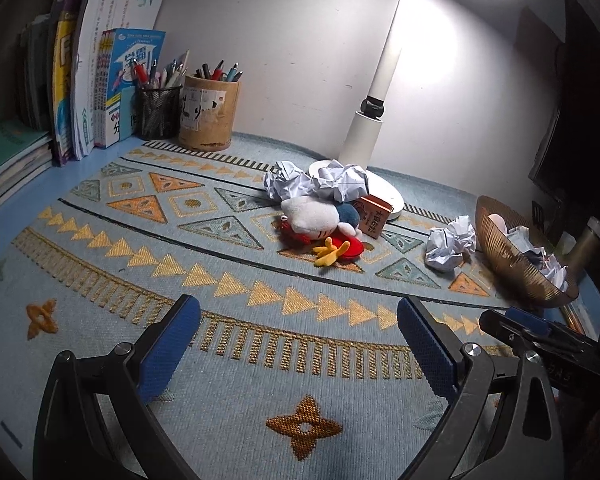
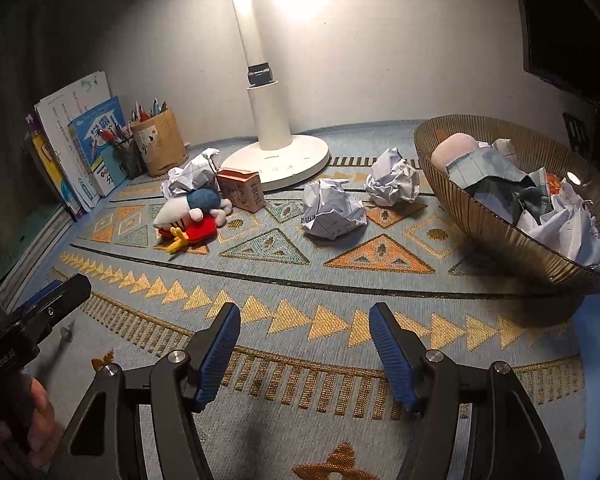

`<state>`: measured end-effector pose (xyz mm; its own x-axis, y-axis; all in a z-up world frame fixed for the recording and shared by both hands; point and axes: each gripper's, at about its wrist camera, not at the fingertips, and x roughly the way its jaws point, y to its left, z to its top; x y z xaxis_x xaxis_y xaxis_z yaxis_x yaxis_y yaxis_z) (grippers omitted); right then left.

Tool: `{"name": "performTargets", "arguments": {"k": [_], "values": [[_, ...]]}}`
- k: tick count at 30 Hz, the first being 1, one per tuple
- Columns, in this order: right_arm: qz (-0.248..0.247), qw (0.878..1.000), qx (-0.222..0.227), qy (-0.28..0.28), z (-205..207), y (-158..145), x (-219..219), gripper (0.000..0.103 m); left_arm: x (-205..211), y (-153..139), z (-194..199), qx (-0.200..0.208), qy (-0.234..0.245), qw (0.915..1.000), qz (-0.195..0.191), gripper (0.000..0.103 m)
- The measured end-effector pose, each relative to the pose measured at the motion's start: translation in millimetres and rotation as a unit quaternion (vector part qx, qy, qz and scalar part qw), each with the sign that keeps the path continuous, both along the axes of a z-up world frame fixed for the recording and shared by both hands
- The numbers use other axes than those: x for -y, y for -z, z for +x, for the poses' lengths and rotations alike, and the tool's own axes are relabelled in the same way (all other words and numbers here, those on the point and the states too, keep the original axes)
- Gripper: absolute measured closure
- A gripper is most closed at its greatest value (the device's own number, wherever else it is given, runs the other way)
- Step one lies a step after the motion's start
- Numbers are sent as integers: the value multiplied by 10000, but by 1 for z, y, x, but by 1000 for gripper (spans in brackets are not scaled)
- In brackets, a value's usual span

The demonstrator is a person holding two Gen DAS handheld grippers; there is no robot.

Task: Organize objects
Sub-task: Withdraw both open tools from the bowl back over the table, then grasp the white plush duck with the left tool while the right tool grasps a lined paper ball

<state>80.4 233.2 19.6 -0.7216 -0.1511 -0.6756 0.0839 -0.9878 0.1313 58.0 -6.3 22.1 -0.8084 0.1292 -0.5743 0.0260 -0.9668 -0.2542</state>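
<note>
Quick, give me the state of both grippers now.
Left gripper: jaws open, nothing between them.
Right gripper: jaws open, nothing between them.

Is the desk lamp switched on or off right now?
On. The lamp head glows bright at the top of the left wrist view and casts a strong bright patch on the wall behind its white stem.

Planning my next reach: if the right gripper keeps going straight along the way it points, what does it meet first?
Probably the patterned mat: the open, empty right gripper angles down at bare mat. Beyond that spot lies a crumpled paper ball; depth is uncertain.
</note>
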Motion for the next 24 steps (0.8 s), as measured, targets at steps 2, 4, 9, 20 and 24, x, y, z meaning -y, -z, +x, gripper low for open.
{"name": "performTargets", "arguments": {"k": [2,4,9,20,24], "values": [[25,10000,14,-15,0,0,1,38,2,2,-5,172,155,9996,173,5],[-40,9998,194,50,-7,2,-2,37,2,11,-25,813,695,9929,515,5],[-273,9952,818,458,-48,11,-15,35,5,-8,-74,831,1084,9905,-130,6],[-346,9919,950,765,-125,18,-9,23,-15,12,-161,837,1388,9821,-957,12],[-115,9930,911,743,-135,18,-1,23,-25,15,-160,861,1527,9796,-980,42]]}}
